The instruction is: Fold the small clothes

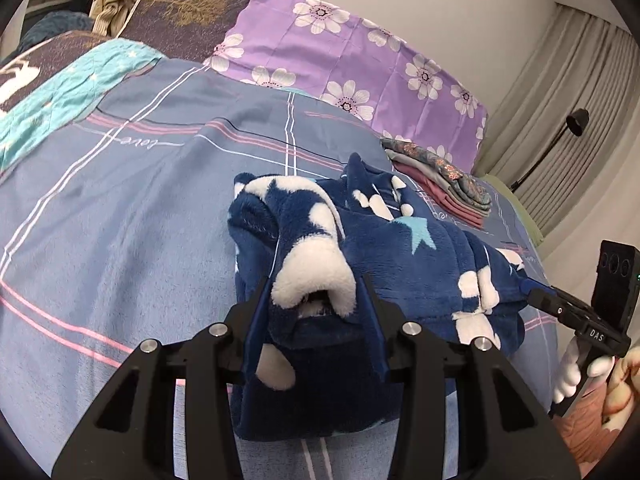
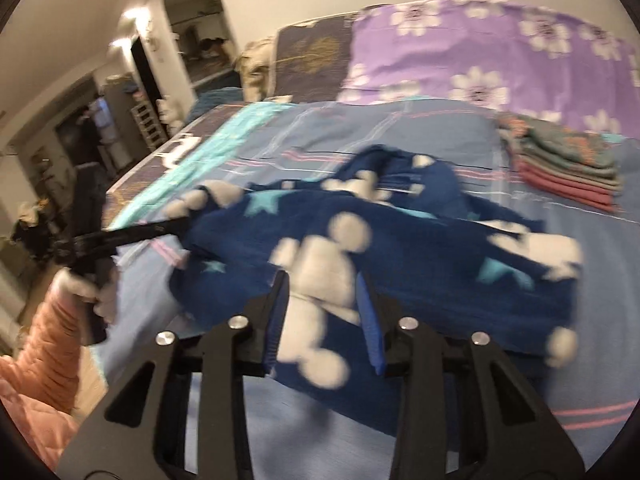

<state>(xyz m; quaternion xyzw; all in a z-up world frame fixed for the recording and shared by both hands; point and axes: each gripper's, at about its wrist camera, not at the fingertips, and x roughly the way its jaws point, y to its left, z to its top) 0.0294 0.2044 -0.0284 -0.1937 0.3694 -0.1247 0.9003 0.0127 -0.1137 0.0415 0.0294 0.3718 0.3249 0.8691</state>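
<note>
Centrally on the bedspread (image 1: 120,208), the fleece garment (image 1: 400,248) stretches lower left to right; both the left gripper (image 1: 316,300) and right gripper (image 2: 324,300) clamp bunched fleece, its shape obscured by folds and blur.

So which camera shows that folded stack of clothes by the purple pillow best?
The left wrist view: the folded stack is sharp there, floral piece on top, pink ones below. The right wrist view shows it too, but blurred.
</note>
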